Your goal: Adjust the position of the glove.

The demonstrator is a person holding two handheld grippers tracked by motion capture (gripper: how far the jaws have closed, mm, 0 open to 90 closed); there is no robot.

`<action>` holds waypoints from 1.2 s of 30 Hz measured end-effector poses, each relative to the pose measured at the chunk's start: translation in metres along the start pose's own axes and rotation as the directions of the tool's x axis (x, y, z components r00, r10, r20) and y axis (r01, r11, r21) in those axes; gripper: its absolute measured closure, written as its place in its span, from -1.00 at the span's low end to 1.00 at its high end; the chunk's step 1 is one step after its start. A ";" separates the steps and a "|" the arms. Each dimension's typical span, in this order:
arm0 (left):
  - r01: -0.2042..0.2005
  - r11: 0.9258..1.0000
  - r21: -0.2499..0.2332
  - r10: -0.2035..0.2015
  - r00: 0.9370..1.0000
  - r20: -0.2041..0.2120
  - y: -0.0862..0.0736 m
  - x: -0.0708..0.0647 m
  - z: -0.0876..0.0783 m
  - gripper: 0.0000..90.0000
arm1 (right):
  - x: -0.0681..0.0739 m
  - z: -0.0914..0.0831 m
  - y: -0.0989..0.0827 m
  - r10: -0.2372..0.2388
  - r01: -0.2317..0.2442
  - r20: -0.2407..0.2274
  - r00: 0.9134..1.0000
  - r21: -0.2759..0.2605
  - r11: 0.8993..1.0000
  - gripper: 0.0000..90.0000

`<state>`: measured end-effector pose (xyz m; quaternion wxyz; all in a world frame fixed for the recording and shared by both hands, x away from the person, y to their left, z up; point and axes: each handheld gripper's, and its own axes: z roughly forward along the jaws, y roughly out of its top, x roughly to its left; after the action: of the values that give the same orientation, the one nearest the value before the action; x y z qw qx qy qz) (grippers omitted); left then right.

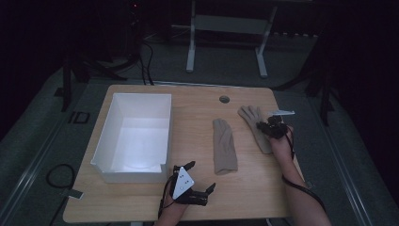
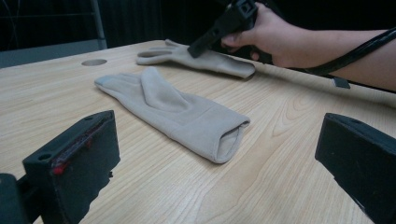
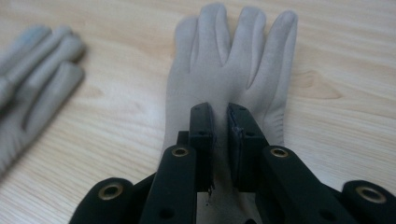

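**Right hand-held gripper pinching one glove, left one wide open**

My right hand-held gripper (image 3: pixel 220 114) is down on the far glove (image 3: pixel 233 60), which lies flat on the wooden counter (image 1: pixel 244 188) with its fingers pointing away from me. The jaws are drawn nearly together over the palm, with a ridge of the beige fabric caught in the narrow gap between them. My right hand (image 2: pixel 266 32) shows in the left gripper view, pressing the tool onto that glove.

My left hand-held gripper (image 1: pixel 197 181) hovers near my edge of the counter, jaws spread wide and holding nothing. Ahead of it lies the second glove (image 2: pixel 177 112), flat, cuff opening toward me, apart from the first.

A white box (image 1: pixel 134 136) sits open on the left part of the counter, just beyond my left hand-held gripper. A small round hole (image 1: pixel 224 99) is set in the counter near its far edge.
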<state>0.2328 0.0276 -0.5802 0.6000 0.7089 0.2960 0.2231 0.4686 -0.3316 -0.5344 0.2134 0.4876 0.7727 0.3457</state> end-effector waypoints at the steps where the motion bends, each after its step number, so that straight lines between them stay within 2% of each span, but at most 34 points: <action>1: 0.000 1.000 0.000 0.000 1.000 0.000 0.000 0.000 0.000 -1.00 | 0.001 -0.004 0.002 0.007 -0.007 0.005 1.000 -0.007 1.000 0.81; 6: -0.002 1.000 0.002 0.002 1.000 -0.001 0.000 0.000 0.000 -1.00 | 0.009 -0.025 0.014 0.049 -0.047 0.032 0.998 -0.057 0.997 0.81; 9: -0.003 1.000 0.001 0.003 1.000 -0.002 0.000 0.000 0.000 -1.00 | 0.015 -0.038 0.018 0.060 -0.056 0.054 0.997 -0.084 0.995 0.81; 13: -0.004 1.000 0.001 0.004 1.000 -0.002 0.000 0.000 0.000 -1.00 | 0.020 -0.049 0.020 0.066 -0.058 0.078 0.995 -0.102 0.993 0.81; 16: -0.006 1.000 0.001 0.006 1.000 -0.002 0.000 0.000 0.000 -1.00 | 0.023 -0.062 0.017 0.095 -0.083 0.094 0.991 -0.124 0.989 0.81; 22: -0.010 1.000 0.006 0.010 1.000 0.001 0.000 -0.001 0.000 -1.00 | 0.030 -0.080 0.007 0.119 -0.103 0.125 0.985 -0.128 0.986 0.81; 26: -0.009 1.000 0.006 0.009 1.000 0.001 0.000 -0.001 0.000 -1.00 | 0.029 -0.090 -0.007 0.163 -0.144 0.157 0.974 -0.126 0.982 0.81; 33: -0.012 1.000 0.007 0.012 1.000 0.000 0.000 -0.001 0.000 -1.00 | 0.027 -0.105 -0.031 0.190 -0.168 0.185 0.964 -0.126 0.978 0.81; 36: -0.011 1.000 0.006 0.011 1.000 0.000 0.000 -0.001 0.001 -1.00 | 0.030 -0.108 -0.041 0.187 -0.168 0.182 0.965 -0.116 0.979 0.80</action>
<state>0.2326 0.0264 -0.5800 0.5966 0.7124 0.2926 0.2256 0.3591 -0.3515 -0.4925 0.2793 0.5748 0.6835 0.3528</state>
